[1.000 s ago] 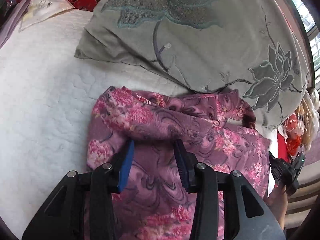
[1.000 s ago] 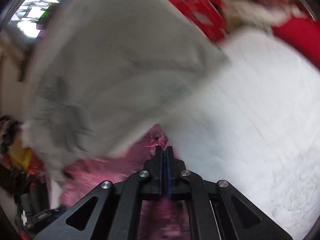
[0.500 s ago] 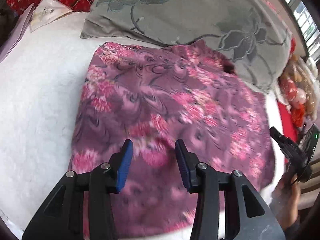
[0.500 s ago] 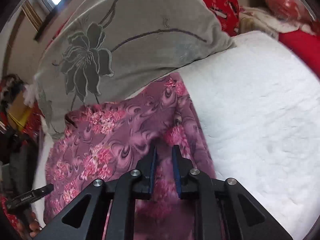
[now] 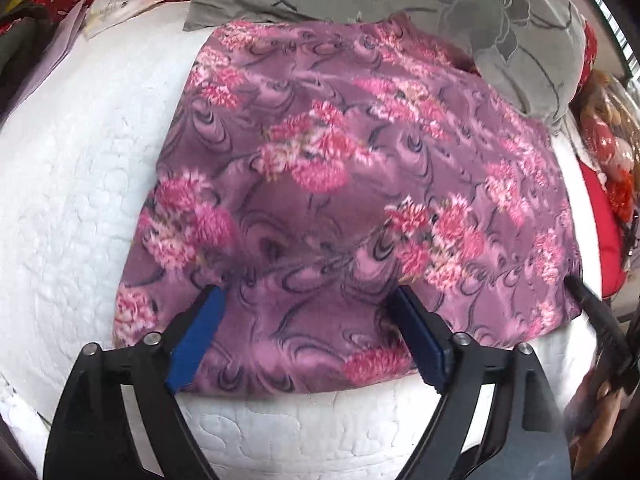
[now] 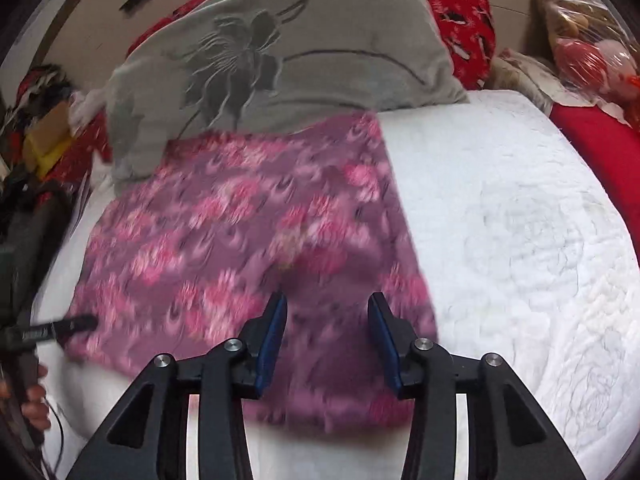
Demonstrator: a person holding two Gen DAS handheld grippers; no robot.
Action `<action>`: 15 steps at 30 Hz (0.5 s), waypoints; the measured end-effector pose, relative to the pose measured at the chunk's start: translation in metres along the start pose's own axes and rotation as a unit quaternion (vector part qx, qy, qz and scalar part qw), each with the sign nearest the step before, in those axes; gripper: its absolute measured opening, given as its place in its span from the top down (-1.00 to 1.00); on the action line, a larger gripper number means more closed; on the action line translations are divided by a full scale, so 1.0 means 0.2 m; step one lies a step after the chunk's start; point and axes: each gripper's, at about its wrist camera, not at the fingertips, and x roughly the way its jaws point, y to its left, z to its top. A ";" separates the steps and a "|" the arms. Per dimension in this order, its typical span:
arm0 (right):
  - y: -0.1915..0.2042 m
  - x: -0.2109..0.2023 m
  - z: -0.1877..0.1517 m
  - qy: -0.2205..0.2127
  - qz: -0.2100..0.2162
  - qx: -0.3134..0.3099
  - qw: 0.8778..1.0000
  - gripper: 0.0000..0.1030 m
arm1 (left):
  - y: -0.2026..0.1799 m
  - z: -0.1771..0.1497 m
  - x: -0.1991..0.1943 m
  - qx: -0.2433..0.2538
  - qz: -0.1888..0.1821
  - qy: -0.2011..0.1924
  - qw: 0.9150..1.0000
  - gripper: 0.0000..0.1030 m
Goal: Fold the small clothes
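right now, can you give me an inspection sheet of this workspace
surface: white quilted bedspread, bare beside the cloth
job's things: purple fleece garment with pink flowers, spread flat, far edge against the grey flower-embroidered pillow
clutter: red patterned cushion, plastic-wrapped toys, white papers
grippers: left gripper open above the garment's near edge, jaws just opened, nothing between; right gripper open over the garment, jaws just opened, nothing gripped
cables: thin dark cable by the hand at the left edge
surroundings: window, cluttered bedside
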 end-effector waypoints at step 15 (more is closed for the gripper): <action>0.12 0.02 -0.19 -0.034 -0.080 -0.070 0.994 -0.11 | -0.09 -0.14 0.01 -0.004 0.062 0.017 0.998 -1.00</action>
